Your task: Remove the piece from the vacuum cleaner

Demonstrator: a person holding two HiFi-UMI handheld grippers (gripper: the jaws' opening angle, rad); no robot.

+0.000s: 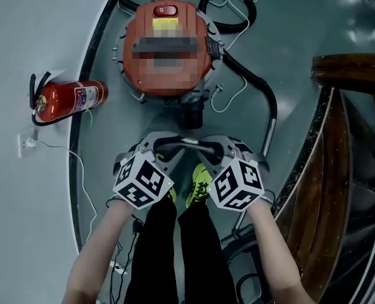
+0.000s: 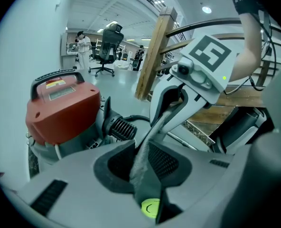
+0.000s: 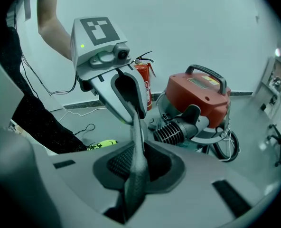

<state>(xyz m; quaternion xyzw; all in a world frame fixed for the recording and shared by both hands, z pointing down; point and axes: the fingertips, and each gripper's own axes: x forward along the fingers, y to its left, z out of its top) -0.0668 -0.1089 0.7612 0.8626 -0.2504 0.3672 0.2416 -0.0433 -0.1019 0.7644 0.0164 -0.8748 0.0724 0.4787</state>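
Note:
The orange vacuum cleaner (image 1: 166,46) stands on the grey floor ahead of me, its black ribbed hose port (image 1: 192,114) facing me. A thin grey curved piece (image 1: 187,142) spans between both grippers, clear of the vacuum. My left gripper (image 1: 157,149) is shut on its left end and my right gripper (image 1: 222,147) on its right end. In the left gripper view the piece (image 2: 140,175) runs from my jaws up into the right gripper (image 2: 168,109), with the vacuum (image 2: 62,110) behind. The right gripper view shows the piece (image 3: 136,175) reaching the left gripper (image 3: 131,106).
A red fire extinguisher (image 1: 70,99) lies at the left by the wall. A black hose with a metal wand (image 1: 270,116) and white cords loop around the vacuum. A wooden railing (image 1: 349,75) stands at the right. My legs and yellow-green shoes (image 1: 200,183) are below the grippers.

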